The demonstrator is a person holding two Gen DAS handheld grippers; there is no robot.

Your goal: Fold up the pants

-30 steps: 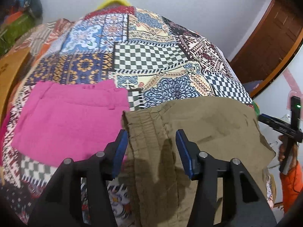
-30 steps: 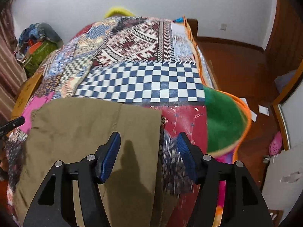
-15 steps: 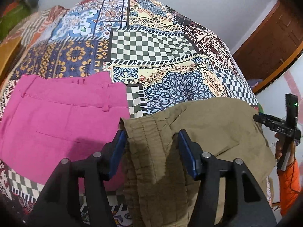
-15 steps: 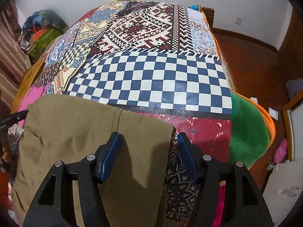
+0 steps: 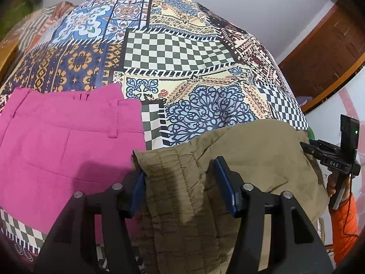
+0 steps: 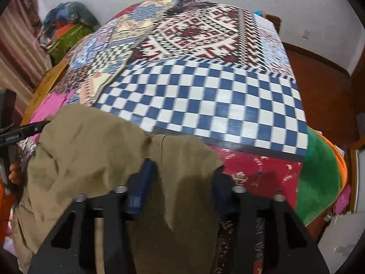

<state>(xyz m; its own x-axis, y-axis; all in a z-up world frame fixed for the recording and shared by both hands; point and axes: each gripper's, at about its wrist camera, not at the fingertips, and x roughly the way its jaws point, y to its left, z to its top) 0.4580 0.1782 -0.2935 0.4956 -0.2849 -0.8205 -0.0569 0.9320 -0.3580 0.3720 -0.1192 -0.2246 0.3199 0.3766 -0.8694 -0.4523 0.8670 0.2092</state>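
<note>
Over the last second we had pushed both grippers forward, so the olive pants (image 5: 239, 159) filled more of each view and their far edge had crept up the patchwork bedspread (image 5: 173, 52). Our left gripper (image 5: 182, 189) sat at the gathered waistband, fingers spread, with the elastic band lying between them and draped over the left finger. Whether the cloth was truly pinched we could not tell; the jaws looked wide apart. Our right gripper (image 6: 180, 182) was at the hem end, also spread, with the leg's corner lying between its fingers and over the tips; that view was blurred by motion.

The pants lay across the near edge of the bed, hanging partly over it toward us. Their long axis ran left to right, waistband toward the left gripper, leg ends toward the right. Each gripper was therefore nearest its own end, and the cloth lay just ahead of and under both.

Pink pants (image 5: 63, 146) lay flat just beside the waistband on the left, touching or nearly so.

We judged that the coming fold would depend on both ends being carried evenly along that axis.
</note>
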